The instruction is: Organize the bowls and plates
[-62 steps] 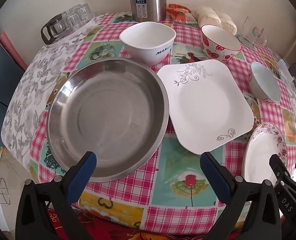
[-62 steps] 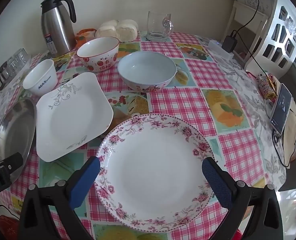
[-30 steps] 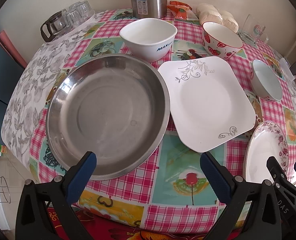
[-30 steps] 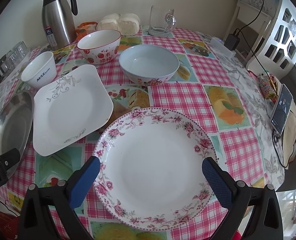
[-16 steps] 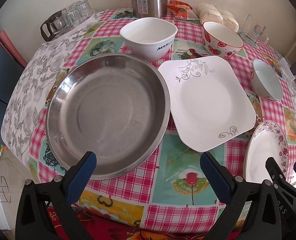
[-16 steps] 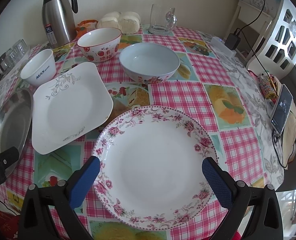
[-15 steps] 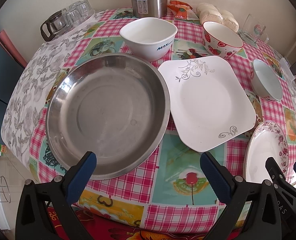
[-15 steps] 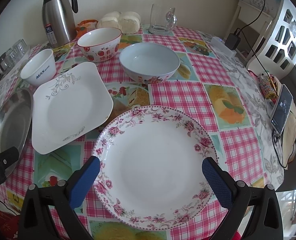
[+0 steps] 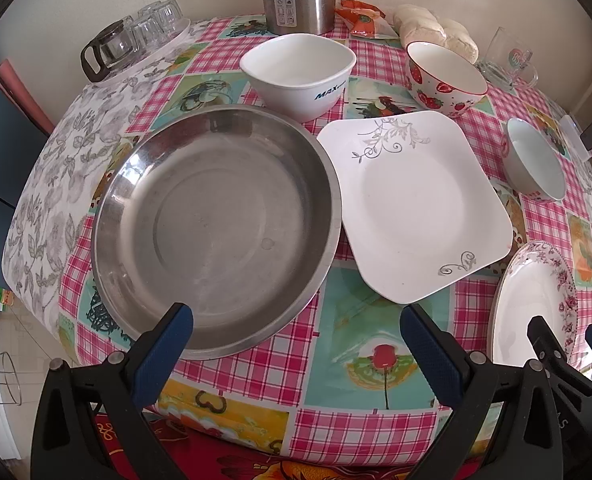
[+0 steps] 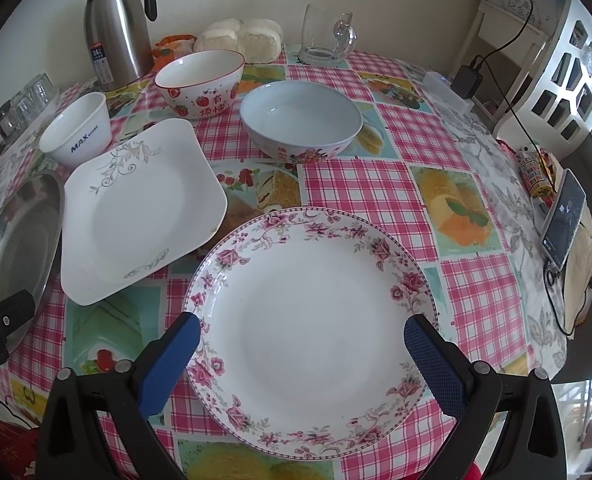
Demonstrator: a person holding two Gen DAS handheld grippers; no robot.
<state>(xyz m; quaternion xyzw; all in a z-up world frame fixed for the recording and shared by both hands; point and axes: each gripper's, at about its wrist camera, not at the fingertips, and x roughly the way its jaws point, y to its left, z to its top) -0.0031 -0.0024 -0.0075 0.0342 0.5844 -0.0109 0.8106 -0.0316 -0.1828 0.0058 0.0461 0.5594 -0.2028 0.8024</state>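
A steel basin (image 9: 216, 224) lies at the table's left, with a white square plate (image 9: 415, 204) to its right. Behind them stand a white MAX bowl (image 9: 299, 74), a strawberry bowl (image 9: 445, 78) and a pale blue bowl (image 9: 535, 160). A round floral plate (image 10: 311, 324) lies in front of the right gripper. My left gripper (image 9: 296, 344) is open and empty above the front edge, near the basin's rim. My right gripper (image 10: 301, 354) is open and empty, its jaws spread over the near half of the floral plate.
A steel thermos (image 10: 116, 24), buns (image 10: 240, 42), a glass mug (image 10: 327, 36) and a tray of glasses (image 9: 136, 40) stand at the back. A phone (image 10: 563, 218) and cables lie at the right edge, beside a white shelf (image 10: 555, 60).
Both grippers have crept slightly forward over the table. Nothing on the table has moved and both grippers stay open.
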